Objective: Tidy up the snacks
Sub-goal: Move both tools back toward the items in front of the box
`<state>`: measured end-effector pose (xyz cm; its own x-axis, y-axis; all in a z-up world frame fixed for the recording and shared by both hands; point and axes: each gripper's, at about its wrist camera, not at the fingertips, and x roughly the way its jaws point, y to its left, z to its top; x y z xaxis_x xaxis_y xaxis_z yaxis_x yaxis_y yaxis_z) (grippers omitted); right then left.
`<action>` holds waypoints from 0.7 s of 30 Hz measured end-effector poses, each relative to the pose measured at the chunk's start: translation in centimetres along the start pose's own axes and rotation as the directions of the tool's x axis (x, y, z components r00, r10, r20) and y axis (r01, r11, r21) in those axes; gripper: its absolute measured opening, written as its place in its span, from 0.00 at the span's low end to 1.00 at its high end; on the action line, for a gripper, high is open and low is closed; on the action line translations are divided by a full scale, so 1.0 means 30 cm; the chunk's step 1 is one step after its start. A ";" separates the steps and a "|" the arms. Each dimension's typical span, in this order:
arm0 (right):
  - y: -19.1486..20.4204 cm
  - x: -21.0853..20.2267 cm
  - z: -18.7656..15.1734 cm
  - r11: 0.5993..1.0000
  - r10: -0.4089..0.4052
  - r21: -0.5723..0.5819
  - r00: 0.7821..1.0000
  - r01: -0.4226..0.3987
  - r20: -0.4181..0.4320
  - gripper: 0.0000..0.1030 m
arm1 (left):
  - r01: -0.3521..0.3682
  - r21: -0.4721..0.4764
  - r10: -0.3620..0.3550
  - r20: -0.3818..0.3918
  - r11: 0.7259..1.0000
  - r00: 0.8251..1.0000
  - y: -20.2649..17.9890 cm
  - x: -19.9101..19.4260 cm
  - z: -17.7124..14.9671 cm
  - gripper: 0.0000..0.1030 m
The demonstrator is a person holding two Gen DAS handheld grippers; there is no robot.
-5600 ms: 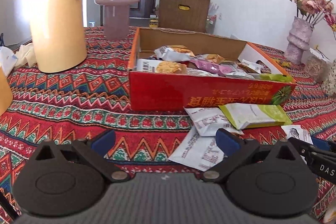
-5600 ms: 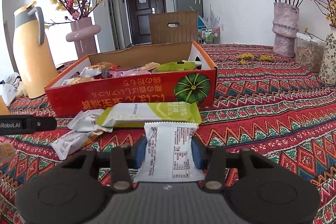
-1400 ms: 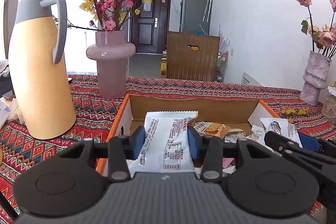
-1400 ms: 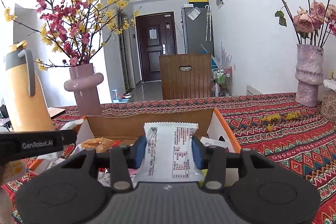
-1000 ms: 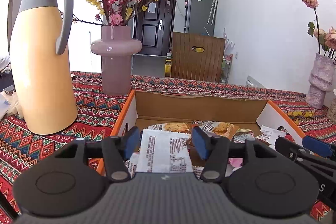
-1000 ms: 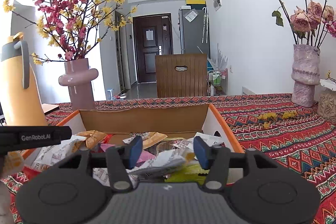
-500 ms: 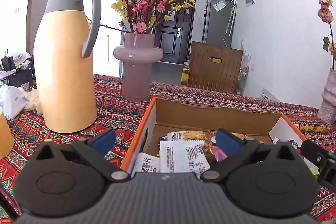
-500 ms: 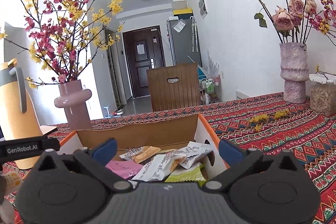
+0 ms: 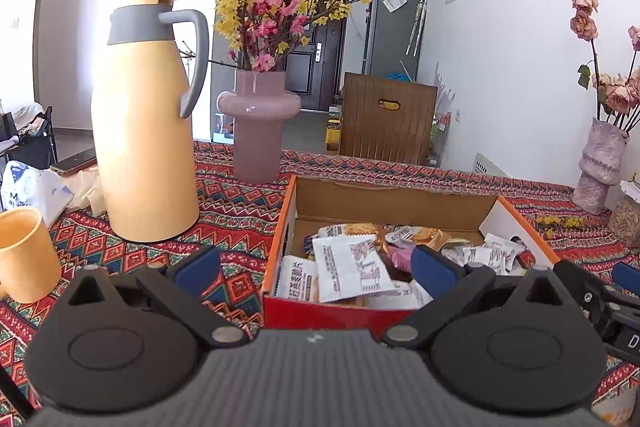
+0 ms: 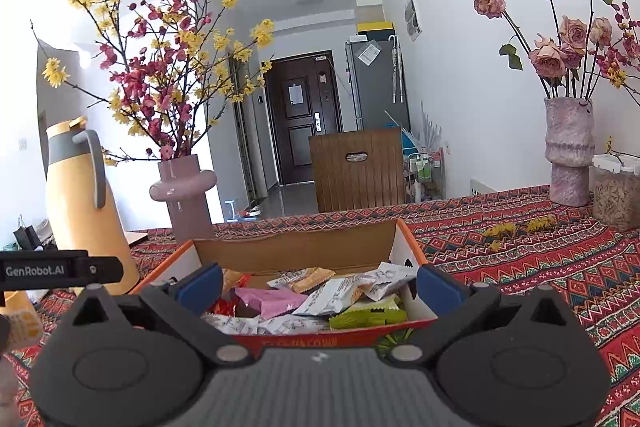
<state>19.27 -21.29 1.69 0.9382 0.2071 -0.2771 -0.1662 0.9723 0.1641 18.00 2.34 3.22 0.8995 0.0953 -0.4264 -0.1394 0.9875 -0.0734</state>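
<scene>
Hovering just short of the red snack box (image 9: 336, 313), the left gripper (image 9: 316, 263) and right gripper (image 10: 318, 283) both stand wide open and empty. Snack packets (image 10: 332, 297) lie heaped inside the box, probably dropped there for tidying; the worktop (image 10: 540, 267) behind holds vases.

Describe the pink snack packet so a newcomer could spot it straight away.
Find the red cardboard box on the patterned tablecloth, in front of the mauve vase. Inside, left of centre in the right wrist view, lies the pink packet. It is the only plain pink wrapper; those beside it are white with print, orange or green.
</scene>
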 end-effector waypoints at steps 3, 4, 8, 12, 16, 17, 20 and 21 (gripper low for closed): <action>0.010 -0.020 -0.033 1.000 -0.002 -0.014 0.999 0.001 -0.039 1.00 | -0.021 0.004 0.021 -0.032 1.000 0.999 0.048 -0.002 -0.041 1.00; 0.011 -0.023 -0.044 1.000 0.006 -0.018 0.998 -0.007 -0.056 1.00 | -0.028 0.002 0.028 -0.044 1.000 0.999 0.070 -0.001 -0.056 1.00; 0.029 -0.020 -0.088 0.999 0.014 -0.033 0.991 -0.019 -0.137 1.00 | -0.060 0.007 0.060 -0.082 0.998 0.995 0.142 -0.001 -0.112 1.00; 0.051 0.013 -0.123 0.999 0.008 -0.035 0.974 -0.017 -0.226 1.00 | -0.085 0.004 0.085 -0.101 0.996 0.991 0.210 0.012 -0.156 1.00; 0.089 0.055 -0.142 0.999 -0.015 -0.044 0.956 0.002 -0.293 1.00 | -0.093 -0.018 0.090 -0.114 0.996 0.989 0.271 0.048 -0.206 1.00; 0.099 0.067 -0.144 0.999 -0.029 -0.050 0.953 0.014 -0.302 1.00 | -0.082 -0.031 0.078 -0.123 0.996 0.989 0.282 0.059 -0.218 1.00; 0.127 0.112 -0.143 0.995 -0.093 -0.067 0.942 0.076 -0.323 1.00 | -0.046 -0.059 0.037 -0.140 0.997 0.989 0.296 0.071 -0.222 1.00; 0.134 0.130 -0.140 0.994 -0.109 -0.063 0.936 0.093 -0.333 1.00 | -0.037 -0.056 0.029 -0.133 0.998 0.991 0.293 0.068 -0.225 1.00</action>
<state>20.98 -16.14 -2.71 0.7956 0.1242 -0.5930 -0.0971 0.9923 0.0774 15.81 10.38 -4.38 0.8318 0.1064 -0.5448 -0.1956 0.9747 -0.1084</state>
